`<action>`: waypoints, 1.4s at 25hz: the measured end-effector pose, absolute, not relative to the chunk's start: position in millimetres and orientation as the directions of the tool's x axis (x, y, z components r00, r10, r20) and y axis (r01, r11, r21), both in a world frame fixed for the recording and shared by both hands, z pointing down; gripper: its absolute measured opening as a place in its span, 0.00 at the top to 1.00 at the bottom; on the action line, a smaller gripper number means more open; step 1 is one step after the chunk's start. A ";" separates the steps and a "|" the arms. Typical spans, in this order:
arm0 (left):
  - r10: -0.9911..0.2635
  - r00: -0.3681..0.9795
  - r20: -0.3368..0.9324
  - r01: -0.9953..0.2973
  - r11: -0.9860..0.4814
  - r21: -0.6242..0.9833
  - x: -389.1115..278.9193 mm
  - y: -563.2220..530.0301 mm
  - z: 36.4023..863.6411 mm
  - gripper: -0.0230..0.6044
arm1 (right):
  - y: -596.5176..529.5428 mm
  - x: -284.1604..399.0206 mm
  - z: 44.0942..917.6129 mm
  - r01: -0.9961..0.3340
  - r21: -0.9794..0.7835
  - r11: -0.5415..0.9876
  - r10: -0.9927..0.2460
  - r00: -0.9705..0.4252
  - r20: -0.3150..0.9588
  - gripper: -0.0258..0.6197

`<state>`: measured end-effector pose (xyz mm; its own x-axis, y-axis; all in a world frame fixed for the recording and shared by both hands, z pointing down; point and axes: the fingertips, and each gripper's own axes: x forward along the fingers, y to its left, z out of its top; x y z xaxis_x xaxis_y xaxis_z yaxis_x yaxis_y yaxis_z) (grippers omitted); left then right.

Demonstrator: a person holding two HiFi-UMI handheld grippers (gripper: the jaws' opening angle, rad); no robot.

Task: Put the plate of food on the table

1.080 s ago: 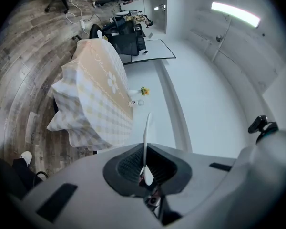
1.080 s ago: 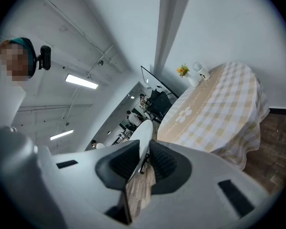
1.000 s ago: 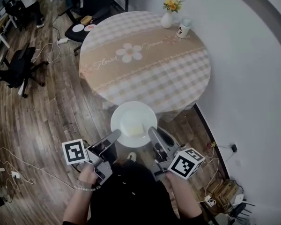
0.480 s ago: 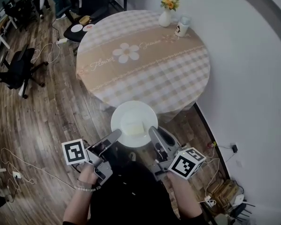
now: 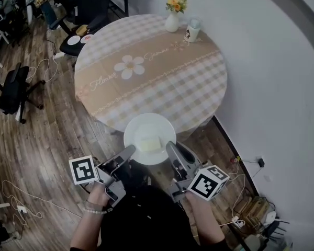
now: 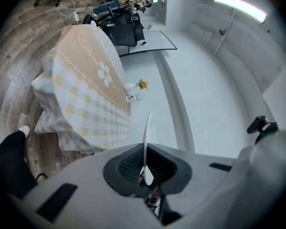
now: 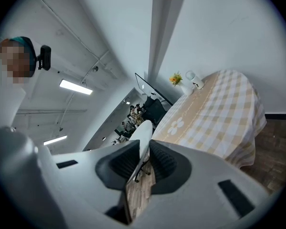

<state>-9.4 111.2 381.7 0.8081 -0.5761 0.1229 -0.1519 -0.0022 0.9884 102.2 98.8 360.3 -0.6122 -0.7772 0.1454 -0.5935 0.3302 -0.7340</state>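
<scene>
A white plate (image 5: 149,138) with a pale yellow block of food (image 5: 149,141) is held level between both grippers, just in front of the near edge of the round table (image 5: 188,88) with its checked cloth. My left gripper (image 5: 130,151) is shut on the plate's left rim and my right gripper (image 5: 170,147) on its right rim. In the left gripper view the plate's rim (image 6: 146,137) shows edge-on, pinched in the left gripper (image 6: 145,168). The right gripper view shows the rim (image 7: 142,130) clamped in the right gripper (image 7: 143,160), with the table (image 7: 214,113) ahead.
A white vase of yellow flowers (image 5: 172,15) and a cup (image 5: 192,31) stand at the table's far edge. Office chairs (image 5: 13,85) stand at the left, one (image 5: 76,40) bearing small plates. Cables lie on the wood floor (image 5: 36,140). A white wall (image 5: 282,88) runs along the right.
Both grippers have carried the plate toward the table, their grip unchanged. In the head view the table has slid left and its near edge now sits right at the plate's far rim.
</scene>
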 end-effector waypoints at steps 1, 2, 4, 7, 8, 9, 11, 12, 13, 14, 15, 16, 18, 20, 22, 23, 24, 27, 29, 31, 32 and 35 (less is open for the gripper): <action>-0.573 0.810 0.122 -0.150 -0.002 0.989 -8.4 105.1 381.2 0.95 | 93.1 103.3 359.7 -0.596 -0.734 0.325 -0.782 -0.606 0.146 0.89; -0.569 0.813 0.122 -0.150 -0.001 0.989 -7.6 98.9 381.0 0.95 | 87.4 104.1 359.3 -0.599 -0.734 0.321 -0.785 -0.602 0.147 0.90; -0.557 0.821 0.125 -0.152 -0.002 0.988 -6.2 85.7 380.8 0.95 | 76.1 105.4 359.4 -0.603 -0.732 0.317 -0.789 -0.596 0.150 0.89; -0.542 0.830 0.128 -0.158 -0.010 0.987 -6.6 63.7 379.9 0.95 | 56.3 104.9 361.0 -0.602 -0.737 0.308 -0.792 -0.591 0.153 0.89; -0.539 0.832 0.128 -0.158 -0.009 0.987 -7.2 56.2 379.9 0.95 | 49.0 104.3 361.3 -0.602 -0.739 0.303 -0.794 -0.589 0.154 0.89; -0.537 0.834 0.128 -0.155 -0.007 0.988 -7.9 48.6 380.1 0.95 | 41.4 103.6 361.4 -0.603 -0.740 0.299 -0.796 -0.585 0.155 0.89; -0.532 0.837 0.129 -0.150 0.003 0.989 -10.6 32.8 380.5 0.95 | 25.7 100.8 361.1 -0.606 -0.740 0.292 -0.799 -0.579 0.159 0.89; -0.531 0.838 0.128 -0.148 0.005 0.989 -12.7 24.3 380.4 0.95 | 17.6 98.6 360.7 -0.607 -0.740 0.290 -0.800 -0.578 0.160 0.89; -0.530 0.839 0.128 -0.147 0.006 0.989 -15.0 15.8 380.2 0.95 | 9.5 96.2 360.3 -0.608 -0.740 0.288 -0.801 -0.576 0.161 0.89; -0.528 0.840 0.127 -0.146 0.007 0.989 -17.3 7.6 380.2 0.95 | 1.7 93.7 360.2 -0.609 -0.740 0.286 -0.802 -0.574 0.163 0.89; -0.525 0.841 0.127 -0.145 0.007 0.989 -19.5 -0.1 380.8 0.95 | -5.8 91.5 360.5 -0.612 -0.739 0.282 -0.804 -0.572 0.166 0.89; -0.522 0.844 0.128 -0.146 0.008 0.989 -21.6 -7.5 381.7 0.95 | -12.7 89.4 361.3 -0.616 -0.737 0.277 -0.805 -0.568 0.172 0.89; -0.512 0.849 0.133 -0.149 0.009 0.989 -25.4 -21.9 384.1 0.95 | -26.3 85.8 364.1 -0.626 -0.733 0.265 -0.809 -0.558 0.185 0.89; -0.503 0.854 0.133 -0.148 0.009 0.989 -28.8 -37.1 385.3 0.95 | -40.7 82.3 366.5 -0.629 -0.735 0.253 -0.813 -0.550 0.190 0.89; -0.494 0.859 0.134 -0.147 0.014 0.989 -32.4 -50.9 387.2 0.95 | -53.7 78.6 368.4 -0.628 -0.740 0.242 -0.818 -0.542 0.192 0.90; -0.489 0.861 0.137 -0.148 0.016 0.989 -34.4 -57.2 388.7 0.95 | -59.8 76.9 369.4 -0.628 -0.741 0.237 -0.820 -0.539 0.194 0.90; -0.485 0.863 0.140 -0.151 0.018 0.988 -36.3 -63.5 390.0 0.95 | -65.7 75.2 370.5 -0.629 -0.741 0.232 -0.822 -0.535 0.196 0.90; -0.476 0.868 0.142 -0.151 0.021 0.988 -41.4 -80.2 392.5 0.95 | -81.5 70.1 372.8 -0.635 -0.739 0.224 -0.828 -0.524 0.200 0.90; -0.473 0.870 0.141 -0.147 0.025 0.989 -45.4 -89.8 394.3 0.95 | -90.3 66.1 374.5 -0.635 -0.741 0.220 -0.831 -0.519 0.198 0.89; -0.470 0.872 0.138 -0.142 0.028 0.989 -47.7 -97.7 396.0 0.95 | -97.7 63.4 376.5 -0.633 -0.744 0.213 -0.834 -0.515 0.199 0.90; -0.468 0.873 0.138 -0.141 0.030 0.990 -48.3 -100.8 397.0 0.95 | -100.7 62.7 377.5 -0.633 -0.745 0.209 -0.835 -0.513 0.202 0.90; -0.463 0.876 0.138 -0.137 0.036 0.990 -48.5 -107.8 398.9 0.95 | -107.6 62.3 378.7 -0.638 -0.744 0.199 -0.836 -0.506 0.210 0.90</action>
